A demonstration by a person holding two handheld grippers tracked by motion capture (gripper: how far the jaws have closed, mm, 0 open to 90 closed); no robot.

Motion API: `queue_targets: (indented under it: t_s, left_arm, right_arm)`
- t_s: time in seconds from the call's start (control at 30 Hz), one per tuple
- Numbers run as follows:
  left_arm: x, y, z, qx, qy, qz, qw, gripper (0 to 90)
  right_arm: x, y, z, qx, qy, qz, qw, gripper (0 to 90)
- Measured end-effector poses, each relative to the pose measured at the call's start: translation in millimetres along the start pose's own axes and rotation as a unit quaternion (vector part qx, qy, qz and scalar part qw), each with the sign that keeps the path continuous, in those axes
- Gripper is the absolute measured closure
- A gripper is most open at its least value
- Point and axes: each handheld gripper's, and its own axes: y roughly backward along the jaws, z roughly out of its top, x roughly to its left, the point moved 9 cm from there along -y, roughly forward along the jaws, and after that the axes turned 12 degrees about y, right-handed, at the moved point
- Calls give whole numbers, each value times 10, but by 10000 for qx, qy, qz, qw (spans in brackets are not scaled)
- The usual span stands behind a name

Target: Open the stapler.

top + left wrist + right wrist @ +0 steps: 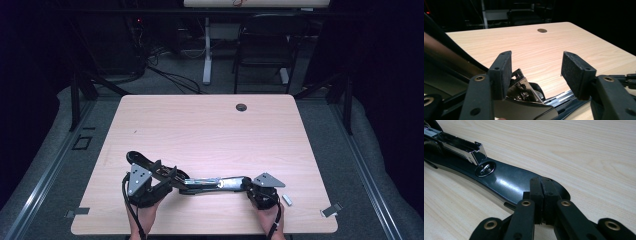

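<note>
A black stapler (210, 183) lies opened out flat near the table's front edge, its chrome staple magazine (461, 146) exposed above the black base (504, 181). My left gripper (170, 176) is open at the stapler's left part. In the left gripper view its wide-apart pads (503, 72) stand over the chrome hinge end of the stapler (524, 92). My right gripper (249, 185) is shut, pads pressed together, with its tips (541, 185) resting over the rounded right end of the base. I see nothing between its pads.
A small strip of staples (287, 199) lies just right of the right gripper. A metal clip (330, 210) sits at the table's front right corner. A cable hole (241, 107) is at the far middle of the wooden table (210, 130). A chair (265, 45) stands beyond.
</note>
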Motion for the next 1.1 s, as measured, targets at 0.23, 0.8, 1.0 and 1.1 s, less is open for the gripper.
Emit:
queue_targets:
  t_s: [0.23,0.8,1.0,1.1]
  left_arm:
    - [-74,16,10,54,-67,-227,9997,348]
    - [-303,96,-230,665,-371,-700,9946,240]
    - [-285,142,-331,1054,-479,-670,9910,190]
    - [-258,179,-333,1137,-465,-631,9904,173]
  right_arm:
    - [-1,1,-1,7,-10,4,10000,888]
    - [-5,-3,2,38,-17,-11,10000,871]
    - [-17,-19,19,101,-122,137,9998,853]
    - [-29,-17,33,238,-356,424,9982,794]
